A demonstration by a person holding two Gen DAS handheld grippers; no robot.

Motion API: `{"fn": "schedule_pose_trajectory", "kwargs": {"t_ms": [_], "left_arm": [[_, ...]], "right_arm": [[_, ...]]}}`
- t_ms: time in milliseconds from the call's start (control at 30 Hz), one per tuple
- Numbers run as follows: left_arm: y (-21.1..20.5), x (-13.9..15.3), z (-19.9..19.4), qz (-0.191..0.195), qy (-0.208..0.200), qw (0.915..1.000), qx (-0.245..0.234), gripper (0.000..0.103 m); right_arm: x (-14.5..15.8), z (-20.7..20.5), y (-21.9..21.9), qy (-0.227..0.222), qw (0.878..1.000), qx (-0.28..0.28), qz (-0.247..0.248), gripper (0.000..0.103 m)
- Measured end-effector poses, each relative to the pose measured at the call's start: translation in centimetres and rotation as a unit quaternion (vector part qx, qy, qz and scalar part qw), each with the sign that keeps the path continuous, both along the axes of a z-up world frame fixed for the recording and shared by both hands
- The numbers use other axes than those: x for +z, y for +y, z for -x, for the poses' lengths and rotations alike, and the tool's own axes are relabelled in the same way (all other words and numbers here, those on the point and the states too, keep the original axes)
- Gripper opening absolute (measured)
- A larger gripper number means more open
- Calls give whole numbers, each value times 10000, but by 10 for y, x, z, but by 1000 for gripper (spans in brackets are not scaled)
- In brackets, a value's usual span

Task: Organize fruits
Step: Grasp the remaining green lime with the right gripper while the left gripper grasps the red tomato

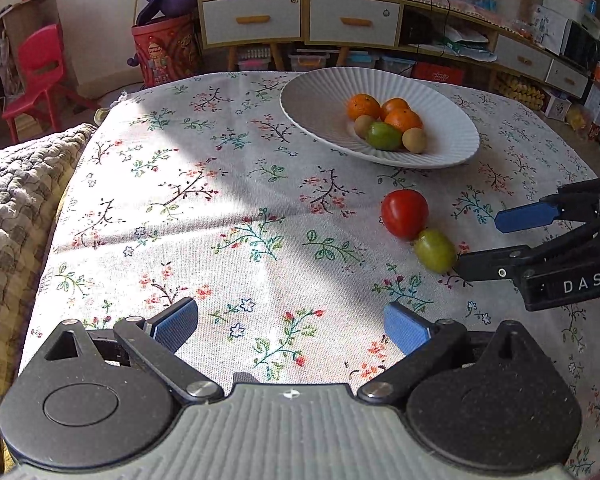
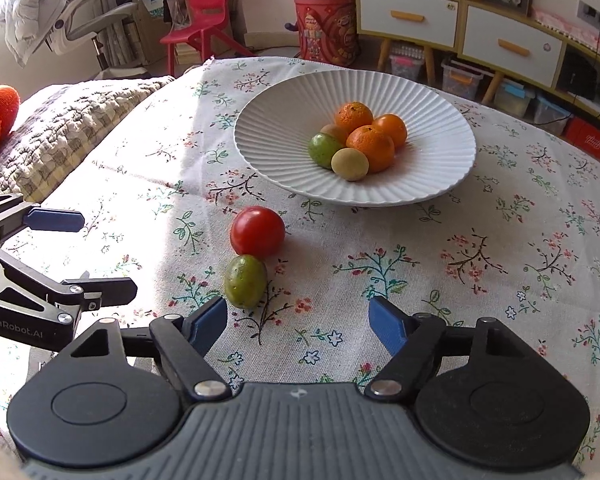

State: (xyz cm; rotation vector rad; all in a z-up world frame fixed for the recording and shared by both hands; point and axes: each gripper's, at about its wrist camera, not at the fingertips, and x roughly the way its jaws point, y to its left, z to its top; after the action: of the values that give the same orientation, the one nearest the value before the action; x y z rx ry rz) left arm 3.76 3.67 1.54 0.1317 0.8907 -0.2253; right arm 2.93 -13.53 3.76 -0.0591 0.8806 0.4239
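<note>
A worktop (image 2: 480, 300) under a floral cloth (image 1: 220, 208) fills the frame. A white ribbed plate (image 2: 284, 136) sits at upper centre. Below it, at centre, a red tomato (image 2: 257, 231) and a green fruit (image 2: 245, 281) lie on the cloth, touching each other.

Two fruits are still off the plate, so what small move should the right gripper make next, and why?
Probably ease the right gripper forward and left around the green fruit: it lies nearest, just off the left finger, touching the tomato, outside the plate.
</note>
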Motion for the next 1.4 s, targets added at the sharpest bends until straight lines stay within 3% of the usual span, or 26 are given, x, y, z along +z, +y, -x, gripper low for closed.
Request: {"fn": "schedule_pose_trajectory", "kwargs": {"t_ms": [100, 233, 400, 967, 1400], "left_arm": [[3, -1, 0, -17, 17, 10000, 13, 88], [7, -2, 0, -36, 37, 10000, 35, 88], [9, -3, 1, -40, 40, 10000, 38, 88], [-10, -6, -7, -34, 51, 10000, -19, 87], [-49, -11, -19, 384, -8, 9990, -218, 51]], "right_arm": [[-2, -6, 7, 190, 9998, 84, -79, 52], [-5, -13, 16, 341, 9992, 61, -200, 43], [-4, -14, 24, 320, 9992, 142, -200, 24], [-1, -6, -10, 136, 9999, -39, -21, 24], [-8, -6, -50, 51, 9994, -333, -70, 24]]}}
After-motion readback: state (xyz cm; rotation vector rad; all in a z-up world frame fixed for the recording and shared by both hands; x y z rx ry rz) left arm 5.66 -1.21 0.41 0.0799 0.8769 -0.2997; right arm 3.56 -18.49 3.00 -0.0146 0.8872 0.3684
